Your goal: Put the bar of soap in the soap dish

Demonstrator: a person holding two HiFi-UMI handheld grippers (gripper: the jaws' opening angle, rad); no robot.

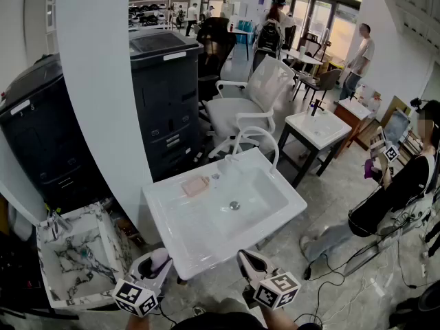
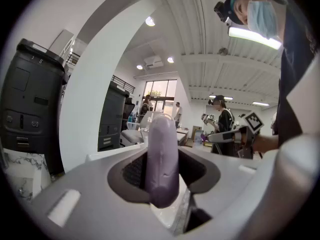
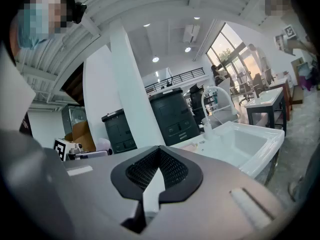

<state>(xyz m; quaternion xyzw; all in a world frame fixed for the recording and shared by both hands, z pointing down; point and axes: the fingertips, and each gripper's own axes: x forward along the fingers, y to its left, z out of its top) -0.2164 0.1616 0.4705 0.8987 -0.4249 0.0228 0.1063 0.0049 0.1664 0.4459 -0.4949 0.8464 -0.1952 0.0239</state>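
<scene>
A lavender bar of soap (image 2: 161, 154) stands upright between the pads of my left gripper (image 2: 161, 186), which is shut on it. In the head view that gripper (image 1: 155, 262) is at the bottom left, just short of the white sink's (image 1: 206, 243) near edge, with the soap (image 1: 159, 258) showing at its tip. A pinkish soap dish (image 1: 196, 185) sits on the sink's far left rim, well away from both grippers. My right gripper (image 1: 249, 260) hovers by the sink's front edge; in its own view the jaws (image 3: 159, 171) are shut with nothing between them.
A curved faucet (image 1: 256, 137) rises at the back of the sink. A marble-patterned tray (image 1: 104, 234) lies at the left, beside a white pillar (image 1: 103, 81) and black cabinets (image 1: 168, 102). A white chair (image 1: 251, 98), a second sink (image 1: 317, 128) and a seated person (image 1: 399, 184) are at the right.
</scene>
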